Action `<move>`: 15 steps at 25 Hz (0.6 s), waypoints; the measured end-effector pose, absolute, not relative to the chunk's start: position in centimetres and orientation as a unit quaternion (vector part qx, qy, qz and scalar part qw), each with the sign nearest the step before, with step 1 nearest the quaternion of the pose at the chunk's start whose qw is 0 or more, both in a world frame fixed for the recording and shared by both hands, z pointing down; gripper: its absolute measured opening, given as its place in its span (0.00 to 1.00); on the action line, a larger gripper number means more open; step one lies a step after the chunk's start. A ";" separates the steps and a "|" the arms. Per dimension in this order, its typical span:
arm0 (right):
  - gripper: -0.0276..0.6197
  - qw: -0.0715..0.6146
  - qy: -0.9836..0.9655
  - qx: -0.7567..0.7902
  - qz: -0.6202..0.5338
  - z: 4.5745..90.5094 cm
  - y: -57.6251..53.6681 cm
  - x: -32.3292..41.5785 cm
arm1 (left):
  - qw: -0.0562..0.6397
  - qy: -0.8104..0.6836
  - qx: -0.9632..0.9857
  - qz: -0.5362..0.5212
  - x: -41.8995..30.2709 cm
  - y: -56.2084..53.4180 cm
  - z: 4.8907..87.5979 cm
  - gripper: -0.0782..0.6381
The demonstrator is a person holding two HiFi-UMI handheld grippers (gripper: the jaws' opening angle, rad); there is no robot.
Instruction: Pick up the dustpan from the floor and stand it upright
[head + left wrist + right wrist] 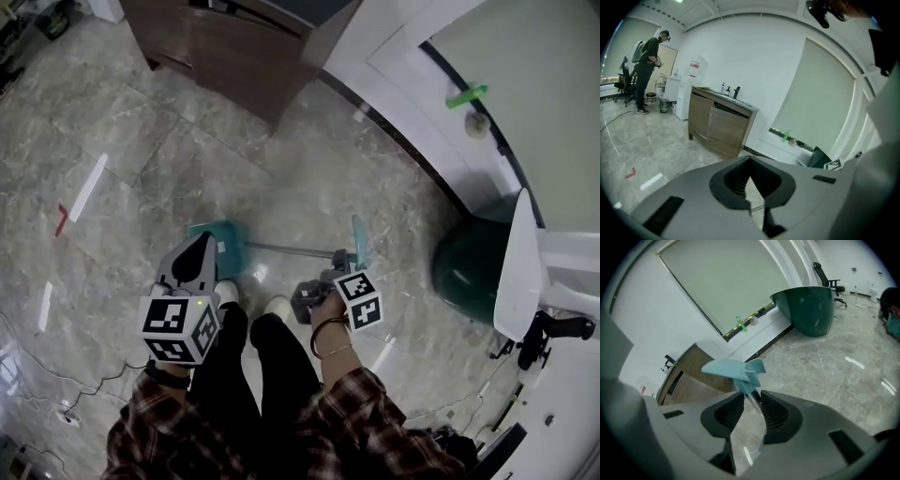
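Note:
The teal dustpan (225, 239) has a thin metal rod (286, 249) that runs right to a teal handle end (359, 240). My right gripper (330, 267) is shut on the rod just below that end. In the right gripper view the rod (753, 403) crosses at a slant between the ribbed pads, and the teal handle end (736, 370) sticks out past the tips of the right gripper (751, 392). My left gripper (200, 246) hangs over the pan's near side and hides part of it. The left gripper (750, 159) has its tips together with nothing between them.
A brown wooden cabinet (234, 47) stands at the back against the white wall. A dark green bin (469, 267) sits at the right by white furniture (520, 267). Cables (56, 394) trail on the floor at lower left. A person (647, 70) stands far off in the left gripper view.

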State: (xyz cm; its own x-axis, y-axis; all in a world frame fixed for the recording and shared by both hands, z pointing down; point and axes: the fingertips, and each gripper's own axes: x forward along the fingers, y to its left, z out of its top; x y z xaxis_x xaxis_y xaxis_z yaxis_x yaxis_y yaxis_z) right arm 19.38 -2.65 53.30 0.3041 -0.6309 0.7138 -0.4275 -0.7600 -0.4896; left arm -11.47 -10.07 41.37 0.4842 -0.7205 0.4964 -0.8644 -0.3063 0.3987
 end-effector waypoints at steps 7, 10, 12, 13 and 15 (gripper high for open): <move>0.20 0.035 0.359 -0.777 -0.516 52.1 -3.7 14.2 | 0.323 -0.522 0.785 0.084 -14.7 -10.3 37.5 0.11; 0.20 0.006 0.377 -0.764 -0.524 51.7 -3.7 12.0 | 0.331 -0.535 0.773 0.083 -16.8 -9.6 36.9 0.11; 0.20 -0.018 0.381 -0.755 -0.533 51.7 -3.4 10.7 | 0.334 -0.544 0.765 0.084 -18.3 -9.1 36.7 0.11; 0.20 -0.028 0.379 -0.751 -0.540 51.8 -3.2 10.2 | 0.336 -0.549 0.761 0.083 -19.1 -8.9 36.6 0.11; 0.20 -0.043 0.376 -0.741 -0.554 51.9 -2.6 9.3 | 0.340 -0.557 0.753 0.081 -20.4 -8.3 36.3 0.11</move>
State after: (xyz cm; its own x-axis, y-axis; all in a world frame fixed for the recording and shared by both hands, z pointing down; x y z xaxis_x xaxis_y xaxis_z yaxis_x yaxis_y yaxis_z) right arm 9.28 -2.60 51.94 0.1029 -0.5110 0.8534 -0.6054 -0.7129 -0.3539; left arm -20.38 -8.34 36.34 0.3657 -0.7844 0.5010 -0.8945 -0.1475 0.4220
